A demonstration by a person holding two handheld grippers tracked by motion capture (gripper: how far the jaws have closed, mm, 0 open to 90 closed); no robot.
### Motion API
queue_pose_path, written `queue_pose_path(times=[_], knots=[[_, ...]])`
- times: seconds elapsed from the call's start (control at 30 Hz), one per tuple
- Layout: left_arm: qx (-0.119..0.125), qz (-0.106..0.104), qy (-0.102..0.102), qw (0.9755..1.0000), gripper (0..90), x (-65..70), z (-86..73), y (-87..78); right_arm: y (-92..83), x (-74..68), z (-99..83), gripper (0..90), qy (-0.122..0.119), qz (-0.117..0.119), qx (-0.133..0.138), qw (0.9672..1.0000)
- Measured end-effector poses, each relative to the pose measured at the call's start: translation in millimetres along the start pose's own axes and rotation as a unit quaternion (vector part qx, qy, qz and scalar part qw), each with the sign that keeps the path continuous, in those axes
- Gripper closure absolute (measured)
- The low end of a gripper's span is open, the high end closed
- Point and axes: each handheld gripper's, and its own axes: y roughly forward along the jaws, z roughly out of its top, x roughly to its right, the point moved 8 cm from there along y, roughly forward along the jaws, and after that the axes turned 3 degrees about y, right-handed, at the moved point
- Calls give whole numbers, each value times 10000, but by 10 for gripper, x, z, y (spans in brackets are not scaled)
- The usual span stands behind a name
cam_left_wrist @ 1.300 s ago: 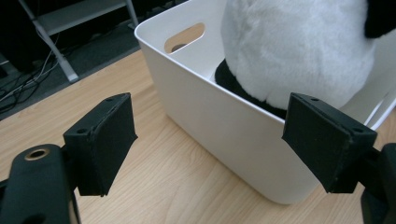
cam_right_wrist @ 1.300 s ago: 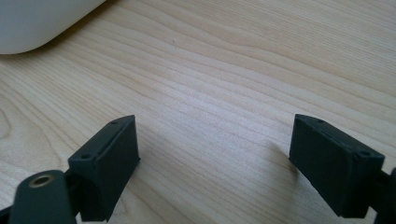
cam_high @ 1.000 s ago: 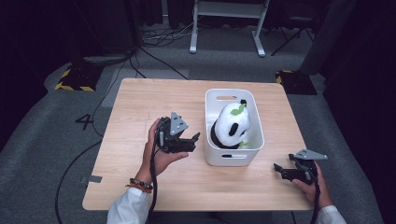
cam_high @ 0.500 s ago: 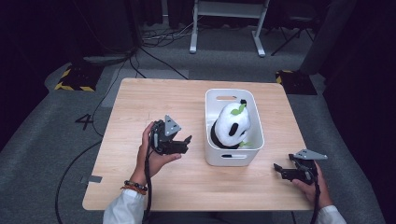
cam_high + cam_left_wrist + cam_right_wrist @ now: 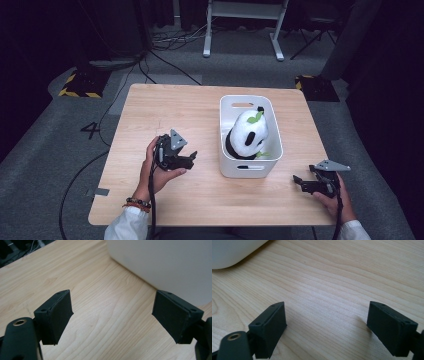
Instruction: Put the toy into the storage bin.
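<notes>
A white bin (image 5: 250, 167) stands on the wooden table (image 5: 165, 110), right of centre, with a black-and-white panda plush (image 5: 248, 134) inside it. My left gripper (image 5: 192, 157) rests low over the table just left of the bin, open and empty; in the left gripper view its jaws (image 5: 112, 315) stand wide apart with the bin wall (image 5: 170, 262) just ahead. My right gripper (image 5: 298, 182) sits at the table's front right corner, open with nothing between its jaws (image 5: 327, 325), and the bin's corner (image 5: 234, 252) lies at the upper left of the right gripper view.
Bare wood spreads left and in front of the bin. Beyond the table's far edge lie cables (image 5: 170, 45) and a metal stand's feet (image 5: 240, 50) on grey carpet. Yellow-black floor markers (image 5: 77, 87) sit at the back left.
My left gripper has sunk toward the table and drawn back a little toward the front edge. The right gripper has kept still.
</notes>
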Motion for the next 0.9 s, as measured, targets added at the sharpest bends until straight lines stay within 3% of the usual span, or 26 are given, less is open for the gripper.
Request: queue_pose_path(times=[0.4,0.9], knots=[[-167,-27,-59,9998,162,-45,-195,43,0,1,0,158,5,5,-2,10000],[-574,-15,-45,9983,162,-80,-585,114,2,3,0,158,11,13,-6,10000]])
